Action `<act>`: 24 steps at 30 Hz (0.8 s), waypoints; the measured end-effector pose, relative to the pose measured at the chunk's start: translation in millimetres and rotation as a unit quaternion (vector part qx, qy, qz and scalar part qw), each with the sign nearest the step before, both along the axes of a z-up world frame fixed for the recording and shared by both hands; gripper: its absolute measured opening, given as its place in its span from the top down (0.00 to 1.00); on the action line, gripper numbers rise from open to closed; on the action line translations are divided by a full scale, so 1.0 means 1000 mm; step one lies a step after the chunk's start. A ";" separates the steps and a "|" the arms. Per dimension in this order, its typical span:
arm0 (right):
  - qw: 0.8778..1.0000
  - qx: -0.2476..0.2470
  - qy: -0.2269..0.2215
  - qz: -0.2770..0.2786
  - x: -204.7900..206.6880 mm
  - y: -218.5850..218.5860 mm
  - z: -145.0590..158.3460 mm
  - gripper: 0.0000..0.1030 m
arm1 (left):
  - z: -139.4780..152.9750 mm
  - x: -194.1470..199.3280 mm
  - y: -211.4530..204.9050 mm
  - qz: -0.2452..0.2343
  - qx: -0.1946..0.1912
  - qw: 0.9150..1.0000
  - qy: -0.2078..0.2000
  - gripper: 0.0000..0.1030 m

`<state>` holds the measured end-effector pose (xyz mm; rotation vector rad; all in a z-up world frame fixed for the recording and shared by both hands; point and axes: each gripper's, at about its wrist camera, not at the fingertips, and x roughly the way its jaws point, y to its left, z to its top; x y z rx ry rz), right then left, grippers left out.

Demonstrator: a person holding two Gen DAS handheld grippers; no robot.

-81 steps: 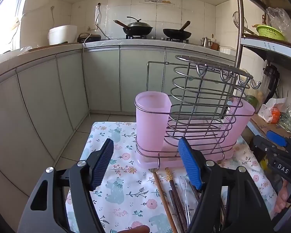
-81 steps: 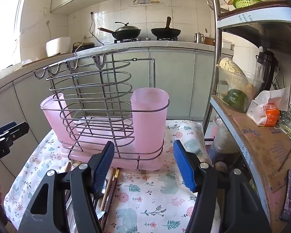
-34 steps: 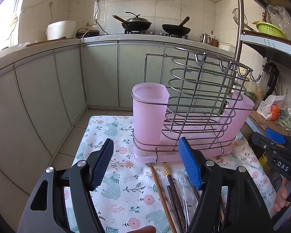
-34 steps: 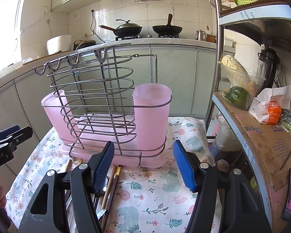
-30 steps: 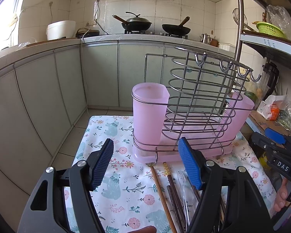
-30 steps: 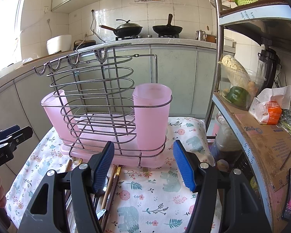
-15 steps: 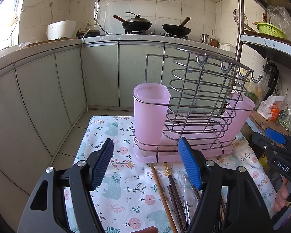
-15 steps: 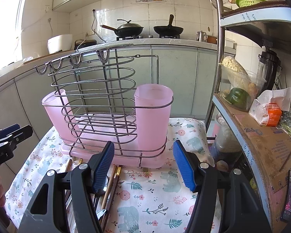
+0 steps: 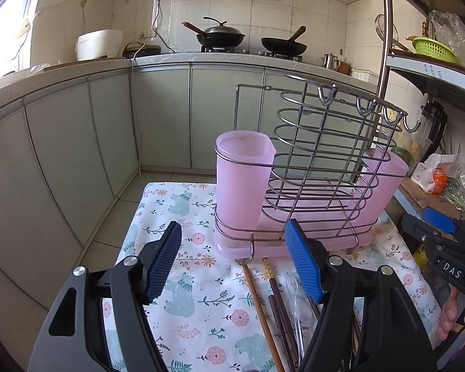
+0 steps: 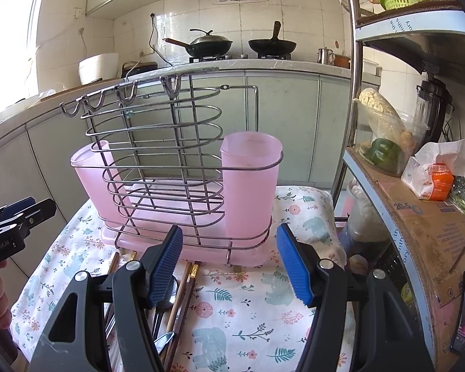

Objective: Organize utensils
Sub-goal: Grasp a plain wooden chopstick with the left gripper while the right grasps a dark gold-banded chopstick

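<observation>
a: from the left wrist view, how far along is the job?

b: hardly begun, by the look of it. the wire utensil rack (image 9: 310,179) stands on the floral tablecloth (image 9: 183,294), and the pink cup (image 9: 243,183) at its near end looks empty. the chopsticks (image 9: 263,310) and a clear plastic spoon (image 9: 297,303) lie flat on the cloth just in front of the rack, none in a cup.

a: and the left gripper (image 9: 234,266)?

b: spread wide, nothing between its ribbed blue pads, hovering in front of the rack.

a: what does the right wrist view show?

b: the same rack (image 10: 170,167), thin looped steel wire with hooks along the top and a pink plastic tray beneath. a translucent pink cup (image 10: 251,186) sits at each end, smooth and rounded. the chopsticks (image 10: 178,303), slim brown wood with one gilt-tipped, lie in front of the rack beside a metal spoon (image 10: 164,291).

a: the right gripper (image 10: 229,266)?

b: also wide apart and holding nothing. every utensil is left to place.
</observation>
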<state>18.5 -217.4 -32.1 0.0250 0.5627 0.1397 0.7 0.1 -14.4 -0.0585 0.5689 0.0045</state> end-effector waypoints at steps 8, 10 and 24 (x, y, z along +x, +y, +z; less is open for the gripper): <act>1.000 0.002 0.021 0.003 0.004 0.000 -0.007 0.40 | -0.002 0.001 0.004 0.000 0.001 1.000 0.007 0.32; 0.999 0.005 0.033 0.004 0.007 -0.001 -0.009 0.40 | -0.003 0.001 0.006 0.001 0.000 1.000 0.009 0.32; 0.989 0.071 0.123 0.031 0.021 -0.008 -0.034 0.52 | -0.028 0.009 0.017 -0.026 -0.018 0.996 0.082 0.44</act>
